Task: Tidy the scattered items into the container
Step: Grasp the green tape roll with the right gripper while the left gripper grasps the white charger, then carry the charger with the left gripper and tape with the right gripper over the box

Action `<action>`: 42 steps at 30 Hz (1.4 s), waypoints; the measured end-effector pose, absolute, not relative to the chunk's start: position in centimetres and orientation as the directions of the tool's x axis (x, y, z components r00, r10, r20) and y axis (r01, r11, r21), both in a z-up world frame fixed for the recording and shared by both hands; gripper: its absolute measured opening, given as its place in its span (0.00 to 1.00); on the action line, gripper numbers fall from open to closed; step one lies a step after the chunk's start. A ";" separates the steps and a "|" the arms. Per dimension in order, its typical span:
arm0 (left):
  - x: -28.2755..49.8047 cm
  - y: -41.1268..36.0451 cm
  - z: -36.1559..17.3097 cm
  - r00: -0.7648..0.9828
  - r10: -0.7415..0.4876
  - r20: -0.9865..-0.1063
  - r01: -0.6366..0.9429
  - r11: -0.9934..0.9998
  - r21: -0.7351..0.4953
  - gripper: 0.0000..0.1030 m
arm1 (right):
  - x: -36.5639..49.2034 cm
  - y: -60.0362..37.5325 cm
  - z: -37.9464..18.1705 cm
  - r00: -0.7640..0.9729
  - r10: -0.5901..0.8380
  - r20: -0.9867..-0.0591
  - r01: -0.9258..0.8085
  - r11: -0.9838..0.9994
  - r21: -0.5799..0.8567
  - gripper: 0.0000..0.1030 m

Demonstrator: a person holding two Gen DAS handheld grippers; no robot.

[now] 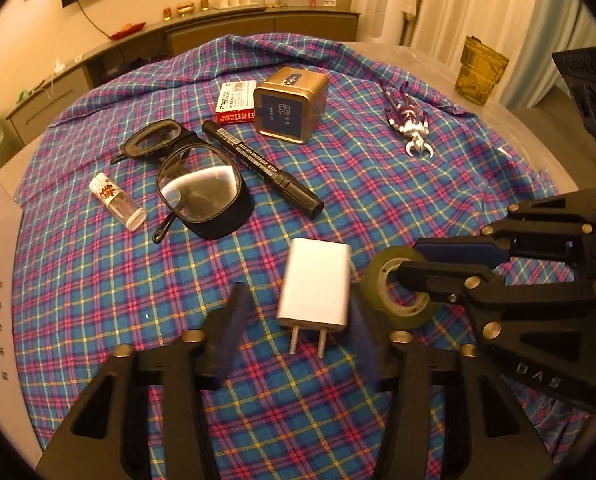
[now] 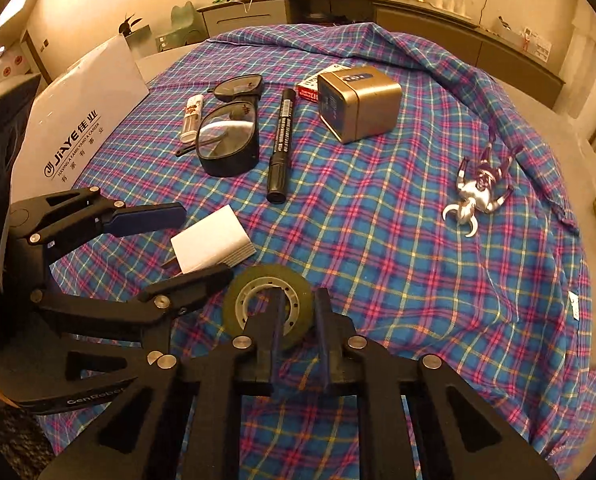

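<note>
**Right claw clamped on tape roll, left claw straddling charger**

Right gripper [image 2: 298,316]: jaws closed on the wall of the tape roll [image 2: 269,304], one finger inside the core, the other on the outer face. Roll lies flat on the plaid cloth [image 2: 378,240].

Left gripper [image 1: 294,300]: jaws apart, one finger on each side of the white charger [image 1: 316,284]. Its fingers look blurred; pads not visibly pressing on it. Charger lies flat on the cloth, prongs toward the left wrist camera, just beside the tape roll.

Further out, mid-cloth: black marker [image 1: 262,168], glasses [image 1: 196,184] touching it on one side, small white lighter-like tube [image 1: 118,200] beside the glasses. Behind those: gold tin [image 1: 292,104] with a red-and-white box [image 1: 236,102] against it.

Off to the side, well apart: silver and purple figurine [image 2: 478,192].

White printed box [image 2: 82,120] sits at the cloth's edge, near the left gripper. Can't tell from here if it's open.
</note>
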State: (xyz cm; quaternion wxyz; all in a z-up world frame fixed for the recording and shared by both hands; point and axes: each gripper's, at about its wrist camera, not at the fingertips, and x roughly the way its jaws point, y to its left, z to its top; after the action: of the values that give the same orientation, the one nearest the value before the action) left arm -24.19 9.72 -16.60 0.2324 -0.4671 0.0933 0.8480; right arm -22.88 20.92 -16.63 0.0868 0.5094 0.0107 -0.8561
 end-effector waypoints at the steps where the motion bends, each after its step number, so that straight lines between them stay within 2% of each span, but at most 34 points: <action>1: -24.2 9.6 -16.5 -0.451 0.315 -0.835 -0.479 -0.875 -0.071 0.39 | -22.8 20.9 -16.5 -0.469 -0.143 -0.872 0.160 -0.984 0.075 0.15; 8: -23.5 8.2 -14.8 -0.484 0.341 -0.806 -0.444 -0.889 -0.110 0.32 | -22.3 20.8 -14.2 -0.520 -0.183 -0.835 0.157 -0.981 0.117 0.14; 10: -23.3 7.5 -14.5 -0.491 0.338 -0.803 -0.418 -0.900 -0.124 0.27 | -22.3 20.7 -13.8 -0.527 -0.192 -0.828 0.158 -0.979 0.127 0.14; 13: -23.3 6.7 -14.3 -0.489 0.352 -0.798 -0.396 -0.905 -0.156 0.27 | -22.1 20.7 -13.3 -0.537 -0.198 -0.820 0.158 -0.978 0.133 0.14; 14: -23.3 6.6 -14.3 -0.489 0.359 -0.795 -0.396 -0.903 -0.164 0.28 | -22.0 20.7 -13.2 -0.541 -0.196 -0.818 0.155 -0.979 0.132 0.14; 16: -23.4 7.3 -14.2 -0.485 0.374 -0.791 -0.417 -0.894 -0.167 0.56 | -22.0 20.8 -13.0 -0.546 -0.196 -0.814 0.150 -0.979 0.135 0.14; 20: -24.1 9.4 -15.8 -0.461 0.304 -0.834 -0.448 -0.891 -0.077 0.57 | -21.8 21.0 -13.0 -0.552 -0.176 -0.815 0.137 -0.983 0.119 0.14; 23: -24.2 10.0 -16.9 -0.467 0.289 -0.836 -0.466 -0.884 -0.045 0.53 | -21.8 21.5 -13.2 -0.545 -0.179 -0.819 0.126 -0.983 0.131 0.12; 24: -24.3 10.1 -16.9 -0.468 0.284 -0.837 -0.473 -0.880 -0.034 0.33 | -21.9 21.6 -13.3 -0.544 -0.177 -0.820 0.124 -0.984 0.130 0.12; 25: -24.5 10.0 -16.8 -0.462 0.287 -0.839 -0.474 -0.880 -0.040 0.31 | -22.0 21.6 -13.3 -0.542 -0.179 -0.821 0.124 -0.983 0.132 0.12; 33: -25.2 7.3 -16.7 -0.440 0.306 -0.845 -0.403 -0.908 -0.119 0.30 | -22.4 21.3 -14.5 -0.503 -0.196 -0.842 0.136 -0.980 0.147 0.12; 39: -24.4 6.8 -15.5 -0.451 0.325 -0.831 -0.406 -0.904 -0.133 0.30 | -23.0 21.8 -17.1 -0.459 -0.153 -0.875 0.104 -0.988 0.118 0.21; 42: -24.0 6.6 -14.8 -0.460 0.335 -0.822 -0.414 -0.900 -0.134 0.30 | -23.0 21.1 -17.1 -0.471 -0.132 -0.872 0.124 -0.989 0.083 0.23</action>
State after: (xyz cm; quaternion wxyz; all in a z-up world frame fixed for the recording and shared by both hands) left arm -23.96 6.62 -14.80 0.2194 -0.4709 0.0424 0.8534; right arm -23.03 21.14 -17.09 0.0746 0.5086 -0.0043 -0.8577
